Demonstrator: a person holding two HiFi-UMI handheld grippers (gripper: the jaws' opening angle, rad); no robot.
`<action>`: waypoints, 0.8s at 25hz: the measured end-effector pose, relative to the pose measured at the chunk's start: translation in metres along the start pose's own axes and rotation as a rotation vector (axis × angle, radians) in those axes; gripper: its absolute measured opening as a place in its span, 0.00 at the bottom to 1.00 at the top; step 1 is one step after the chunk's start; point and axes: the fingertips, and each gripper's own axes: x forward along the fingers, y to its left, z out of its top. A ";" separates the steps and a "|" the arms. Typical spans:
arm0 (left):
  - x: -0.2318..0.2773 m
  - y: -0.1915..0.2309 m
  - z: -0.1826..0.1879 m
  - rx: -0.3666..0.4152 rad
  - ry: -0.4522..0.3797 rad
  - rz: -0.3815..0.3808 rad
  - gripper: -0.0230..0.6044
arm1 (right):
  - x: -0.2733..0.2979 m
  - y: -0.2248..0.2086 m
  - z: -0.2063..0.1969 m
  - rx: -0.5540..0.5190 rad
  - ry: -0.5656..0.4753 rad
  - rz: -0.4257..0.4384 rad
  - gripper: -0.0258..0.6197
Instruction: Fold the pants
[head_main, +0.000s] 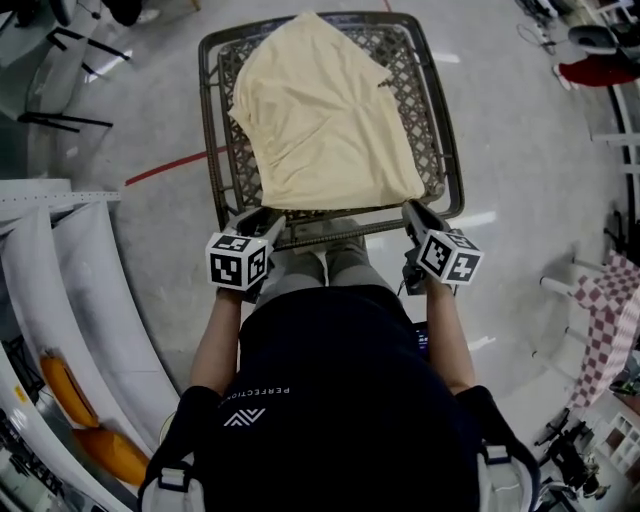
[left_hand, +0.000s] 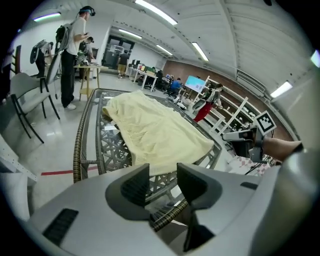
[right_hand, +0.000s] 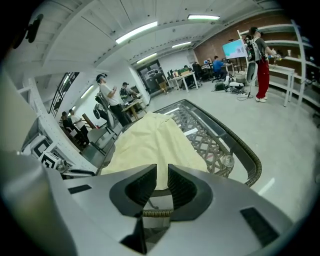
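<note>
On the wicker-rimmed table (head_main: 208, 110) the cream pants (head_main: 325, 115) lie flat, their long axis running away from the person. Their near edge is just ahead of both grippers. The left gripper (head_main: 262, 220) has its jaws apart and empty; the right gripper (head_main: 412, 212) has its jaws closed on nothing. Both look about equally near.

Pale yellow pants (head_main: 325, 110) on brown lattice-patterned table (head_main: 406, 70).
</note>
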 end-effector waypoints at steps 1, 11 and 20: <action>0.000 0.002 0.000 -0.010 -0.001 0.016 0.31 | 0.001 -0.006 0.001 -0.004 0.007 -0.005 0.12; 0.012 0.022 0.002 -0.056 0.035 0.129 0.38 | 0.017 -0.048 -0.007 -0.004 0.115 -0.031 0.28; 0.025 0.034 -0.001 -0.073 0.077 0.204 0.45 | 0.035 -0.059 -0.011 -0.057 0.178 -0.019 0.33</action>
